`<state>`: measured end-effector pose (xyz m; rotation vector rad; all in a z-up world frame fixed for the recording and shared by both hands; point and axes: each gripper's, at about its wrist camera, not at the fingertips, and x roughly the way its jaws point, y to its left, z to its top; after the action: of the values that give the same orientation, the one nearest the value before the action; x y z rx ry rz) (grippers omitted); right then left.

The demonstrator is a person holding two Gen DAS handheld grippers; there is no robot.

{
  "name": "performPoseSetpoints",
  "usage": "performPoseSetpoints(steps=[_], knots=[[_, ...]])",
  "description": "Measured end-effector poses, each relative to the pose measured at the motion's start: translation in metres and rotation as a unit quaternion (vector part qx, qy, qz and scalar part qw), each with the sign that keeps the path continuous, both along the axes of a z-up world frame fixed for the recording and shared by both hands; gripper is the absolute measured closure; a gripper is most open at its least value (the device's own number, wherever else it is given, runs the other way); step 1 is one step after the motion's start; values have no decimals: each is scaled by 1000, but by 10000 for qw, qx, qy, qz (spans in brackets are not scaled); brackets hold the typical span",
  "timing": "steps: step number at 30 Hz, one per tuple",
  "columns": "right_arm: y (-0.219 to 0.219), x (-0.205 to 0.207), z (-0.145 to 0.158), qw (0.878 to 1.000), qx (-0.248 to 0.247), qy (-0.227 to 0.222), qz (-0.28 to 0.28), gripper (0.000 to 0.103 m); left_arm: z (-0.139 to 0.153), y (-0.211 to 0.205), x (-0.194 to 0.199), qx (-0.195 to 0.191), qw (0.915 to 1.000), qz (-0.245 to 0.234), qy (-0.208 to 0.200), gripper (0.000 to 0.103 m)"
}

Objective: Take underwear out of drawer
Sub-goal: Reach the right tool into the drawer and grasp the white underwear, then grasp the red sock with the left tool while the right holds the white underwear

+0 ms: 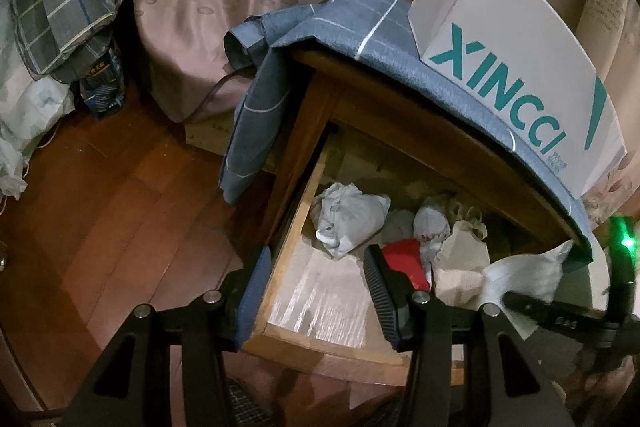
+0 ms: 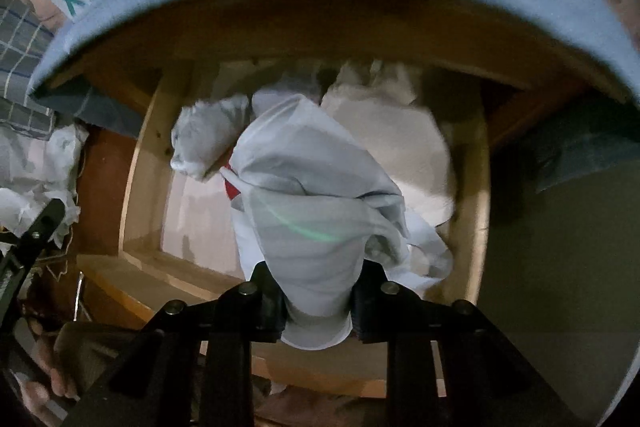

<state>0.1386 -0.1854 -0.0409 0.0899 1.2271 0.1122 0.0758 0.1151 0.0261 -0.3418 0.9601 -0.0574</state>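
1. The right hand-held gripper (image 2: 318, 301) is pinched on a bunched fold of pale grey underwear (image 2: 312, 195); its dark pads press the cloth from both sides, and the rest of the garment hangs forward over the open drawer (image 2: 478, 187).
2. The left hand-held gripper (image 1: 312, 291) stands part spread with nothing between its pads. It straddles the drawer's left front corner, one finger outside the drawer's side wall and the other above the drawer's contents.
3. The held garment looks thin, light and limp. It folds on itself and drapes, so it will likely trail behind the grip and could drag on the drawer's front edge or on neighbouring clothes.
4. A pinch on a gathered thick fold, as here, seems the safest hold; a single layer might slip out from the pads.
5. Left in the drawer are a balled pale blue garment (image 1: 350, 219) toward its left side, a red piece (image 1: 404, 261) near the middle and cream cloth (image 1: 464, 255) toward the right. A red edge shows under the lifted garment, so it may snag.
6. Above the drawer, a blue-grey cloth (image 1: 360, 23) covers the nightstand top under a white XINCCI box (image 1: 516, 63).
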Motion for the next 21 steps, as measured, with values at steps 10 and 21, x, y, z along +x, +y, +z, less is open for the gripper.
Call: performPoseSetpoints(steps=[10,21], knots=[[-31,-22,17,9987,-46,-504,73,81,-3,-20,6,542,9981,-218,215,53],[-71,-33,-10,9970,480,-510,-322,81,-27,-77,28,47,9877,-782,1351,53]])
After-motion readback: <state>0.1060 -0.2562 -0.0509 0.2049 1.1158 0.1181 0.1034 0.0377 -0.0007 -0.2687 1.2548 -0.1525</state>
